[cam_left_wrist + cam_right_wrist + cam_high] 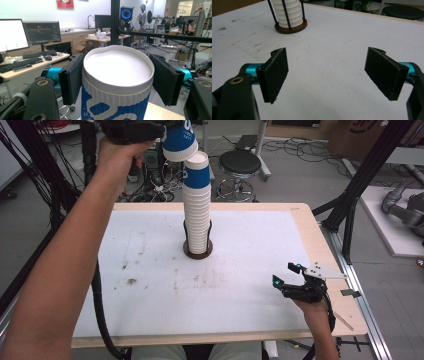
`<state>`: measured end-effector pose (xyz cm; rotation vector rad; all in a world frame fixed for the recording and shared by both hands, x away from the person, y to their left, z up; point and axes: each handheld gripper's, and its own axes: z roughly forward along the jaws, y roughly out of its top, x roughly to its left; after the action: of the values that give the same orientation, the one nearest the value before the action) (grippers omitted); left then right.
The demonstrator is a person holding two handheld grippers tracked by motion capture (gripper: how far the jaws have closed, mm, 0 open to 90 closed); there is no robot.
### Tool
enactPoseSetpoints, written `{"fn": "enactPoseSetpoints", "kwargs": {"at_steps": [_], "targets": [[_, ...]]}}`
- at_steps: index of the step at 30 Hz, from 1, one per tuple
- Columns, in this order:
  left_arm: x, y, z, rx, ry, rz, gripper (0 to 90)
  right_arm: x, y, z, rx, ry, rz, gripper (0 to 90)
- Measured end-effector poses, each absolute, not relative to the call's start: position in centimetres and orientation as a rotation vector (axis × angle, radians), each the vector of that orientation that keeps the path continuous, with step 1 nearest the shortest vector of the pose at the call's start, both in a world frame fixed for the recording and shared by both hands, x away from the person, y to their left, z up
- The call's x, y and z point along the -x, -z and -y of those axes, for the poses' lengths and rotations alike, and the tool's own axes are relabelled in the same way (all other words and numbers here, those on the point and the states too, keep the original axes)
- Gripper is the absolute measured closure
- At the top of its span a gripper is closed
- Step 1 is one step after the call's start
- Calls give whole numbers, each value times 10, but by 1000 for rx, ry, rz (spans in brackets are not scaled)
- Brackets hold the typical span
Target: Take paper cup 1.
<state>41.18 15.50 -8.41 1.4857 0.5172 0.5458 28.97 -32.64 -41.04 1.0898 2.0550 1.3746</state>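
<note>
One paper cup [180, 142] — blue-banded, white-rimmed, held upside down — is hanging tilted just above and to the left of the top of the cup stack [196, 207], clear of it or barely so. In the left gripper view the same cup [117, 82] is sitting between the two black fingers [71, 78], which are pressing on its ribbed sleeve from both sides, its white base facing the camera. The left gripper [150, 130] is carrying it high over the far edge of the table [150, 285], with the person's forearm reaching up from the lower left.

The stack is standing upright in a round dark-based holder [198, 251] with thin black rods, near the middle of the far half of the table; its topmost cup also wears a blue band.

The right gripper [287, 275] is resting low near the right edge of the table, well apart from the stack, its fingers [275, 72] spread wide with nothing between them and pointing toward the holder [290, 27].

Step in hand, as judged: the separating of one cup from the stack. The next move is calling for a clear lift away from the stack and a setting-down on bare table — the free gripper could be steadying the stack if it wobbles.
</note>
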Motion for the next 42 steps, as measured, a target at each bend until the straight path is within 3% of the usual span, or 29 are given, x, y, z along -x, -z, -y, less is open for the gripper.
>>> {"fn": "enactPoseSetpoints", "kwargs": {"at_steps": [16, 28, 42], "targets": [[-375, 121, -207, -1476, -509, -488, 308, -291, 410, 320, -1071, -1385, -2070, 194], [-346, 196, -212, -1520, -446, -412, 308, -291, 409, 318, -1057, -1386, -2075, 194], [-333, 265, -212, -1565, -446, -441, 307, -297, 408, 309, -1038, -1392, -2092, 194]]}}
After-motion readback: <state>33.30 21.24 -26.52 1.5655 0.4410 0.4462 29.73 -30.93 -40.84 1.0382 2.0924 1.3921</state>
